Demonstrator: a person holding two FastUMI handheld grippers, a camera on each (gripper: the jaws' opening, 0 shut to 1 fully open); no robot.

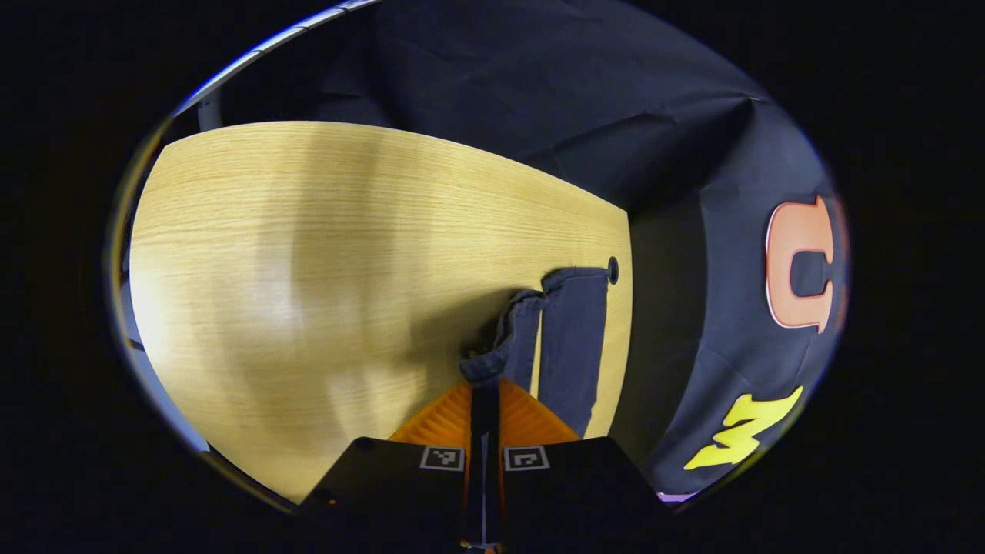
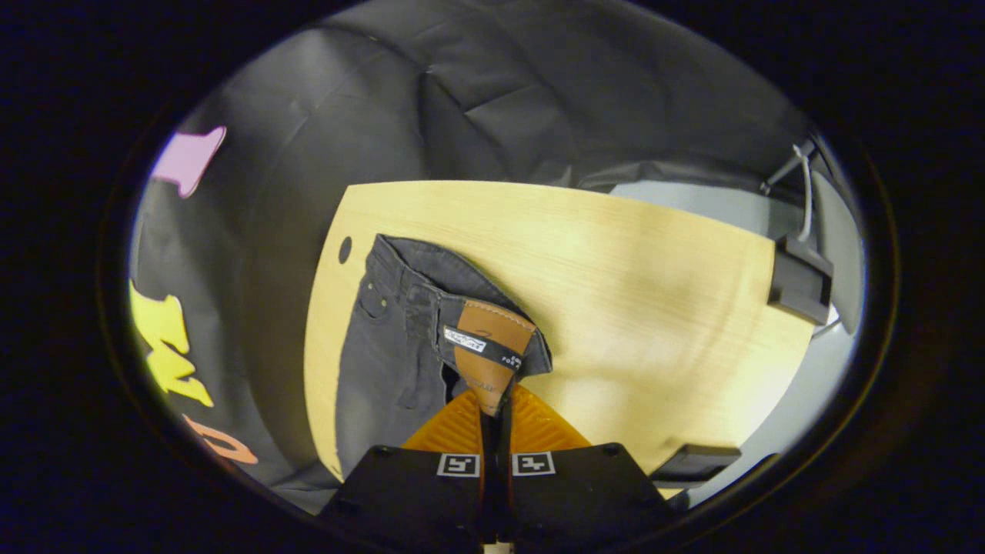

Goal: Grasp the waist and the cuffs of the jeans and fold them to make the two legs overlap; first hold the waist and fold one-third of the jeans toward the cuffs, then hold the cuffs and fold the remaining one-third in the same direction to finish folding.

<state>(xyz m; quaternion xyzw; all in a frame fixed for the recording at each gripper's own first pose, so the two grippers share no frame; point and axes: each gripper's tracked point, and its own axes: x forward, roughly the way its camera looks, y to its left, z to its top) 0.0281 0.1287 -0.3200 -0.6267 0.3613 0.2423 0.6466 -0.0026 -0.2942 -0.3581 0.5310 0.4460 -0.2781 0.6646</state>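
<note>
Here the left tool [image 1: 485, 394] is clamped on one cuff [image 1: 492, 362] of the jeans [image 1: 573, 338], lifting it off the worktop [image 1: 308, 269] while the other leg lies flat beside it. The right tool [image 2: 492, 400] is pinched on the waistband [image 2: 492, 350] at its leather patch, the jeans' seat spread along the worktop's edge.

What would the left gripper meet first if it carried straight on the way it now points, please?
The left gripper is already shut on a cuff of the jeans, so it meets that cloth first; beyond it probably the bare wooden table, though depth is unclear.
</note>
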